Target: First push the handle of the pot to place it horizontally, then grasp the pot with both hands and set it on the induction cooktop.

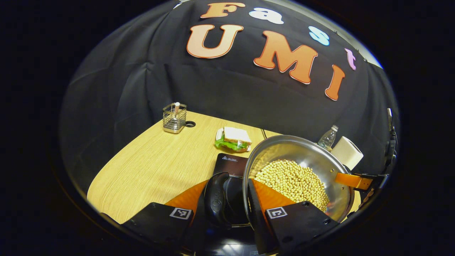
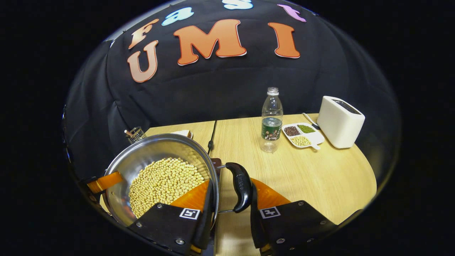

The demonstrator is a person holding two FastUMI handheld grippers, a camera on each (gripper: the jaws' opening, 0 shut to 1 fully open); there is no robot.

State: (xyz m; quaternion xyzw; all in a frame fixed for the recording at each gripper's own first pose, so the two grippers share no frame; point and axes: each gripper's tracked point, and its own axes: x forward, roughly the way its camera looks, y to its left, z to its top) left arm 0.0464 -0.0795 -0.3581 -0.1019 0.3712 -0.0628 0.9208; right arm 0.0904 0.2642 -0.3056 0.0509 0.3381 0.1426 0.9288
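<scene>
1. Left gripper clamping the pot's near side: one finger inside the rim against the wall, the other outside, with the black side handle sitting between them.
2. Right gripper clamping the opposite side the same way: one finger inside the rim, the other outside, second black handle caught in the gap. Cannot tell how hard the fingers are pressing.
3. Pot carrying a layer of soybeans, rim looking tilted in both views.
4. Pot hanging over the induction cooktop, dark panel showing just behind the rim in the left gripper view; cannot tell whether the base is touching.
5. Wooden table holding a water bottle, a divided dish of beans and a white toaster on the far right.
6. Sandwich and wire utensil holder sitting near the back edge in the left gripper view.
</scene>
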